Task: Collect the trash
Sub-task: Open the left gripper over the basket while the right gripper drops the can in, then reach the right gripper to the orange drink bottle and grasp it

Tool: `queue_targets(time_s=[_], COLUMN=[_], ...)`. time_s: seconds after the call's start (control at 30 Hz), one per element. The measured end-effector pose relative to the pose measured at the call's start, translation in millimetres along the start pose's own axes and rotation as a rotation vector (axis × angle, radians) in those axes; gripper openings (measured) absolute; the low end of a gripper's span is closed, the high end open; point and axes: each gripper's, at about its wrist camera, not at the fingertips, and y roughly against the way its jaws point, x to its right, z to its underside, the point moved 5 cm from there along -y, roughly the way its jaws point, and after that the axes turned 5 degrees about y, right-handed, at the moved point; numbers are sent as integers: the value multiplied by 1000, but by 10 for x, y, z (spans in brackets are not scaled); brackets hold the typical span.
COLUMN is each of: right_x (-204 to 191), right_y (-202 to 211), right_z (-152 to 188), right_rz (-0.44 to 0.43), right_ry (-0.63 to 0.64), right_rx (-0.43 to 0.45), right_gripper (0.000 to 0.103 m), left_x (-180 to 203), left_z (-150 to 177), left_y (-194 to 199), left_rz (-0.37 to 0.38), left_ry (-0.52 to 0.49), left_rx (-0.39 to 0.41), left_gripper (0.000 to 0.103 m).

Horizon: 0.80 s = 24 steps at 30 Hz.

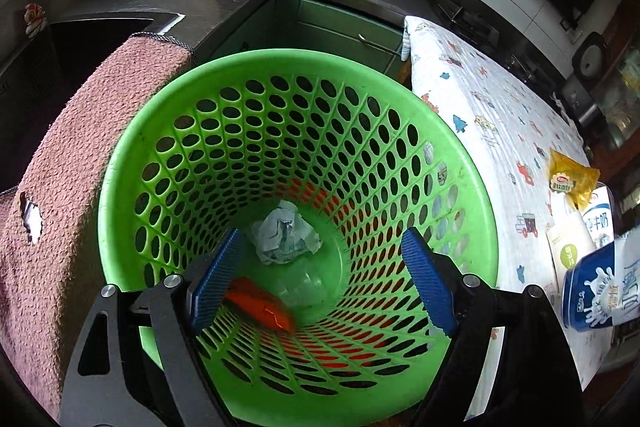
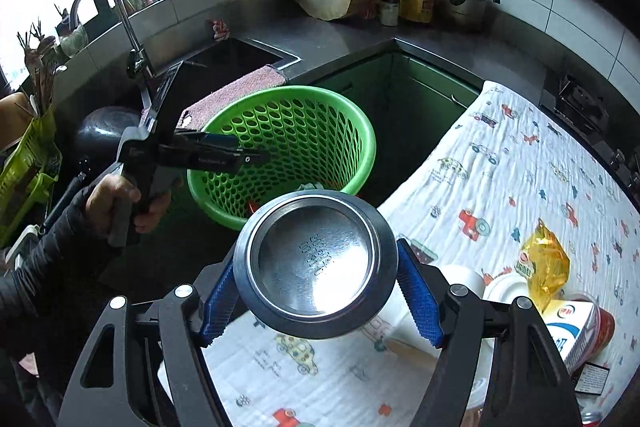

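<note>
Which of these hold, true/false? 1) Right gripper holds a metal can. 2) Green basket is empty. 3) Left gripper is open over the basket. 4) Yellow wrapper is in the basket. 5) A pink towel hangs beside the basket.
1) True: the right gripper is shut on the metal can.
2) False: the green basket holds crumpled paper and an orange wrapper.
3) True: the left gripper is open, with nothing between its pads.
4) False: the yellow wrapper lies on the tablecloth.
5) True: pink towel.
</note>
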Motion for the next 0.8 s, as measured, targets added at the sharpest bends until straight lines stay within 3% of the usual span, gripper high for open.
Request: queue_targets(time_s=[0.37,0.6,0.8], right_x=[-156,-301,-320], right_y=[-692,-1119,-1023], right_z=[-761,-792,-726], right_rz=[-21,-54,-74], right_ry=[-82,-111,-126], right_rx=[63,16,49], right_gripper=[70,71,82], left_x=[-278,-335,-291], left_z=[258,422,472], left_y=[702,829,844], left_rz=[-31,-30,-23], left_ry=[57,70,67], left_rx=[172,187,187], left_gripper=[93,94,94])
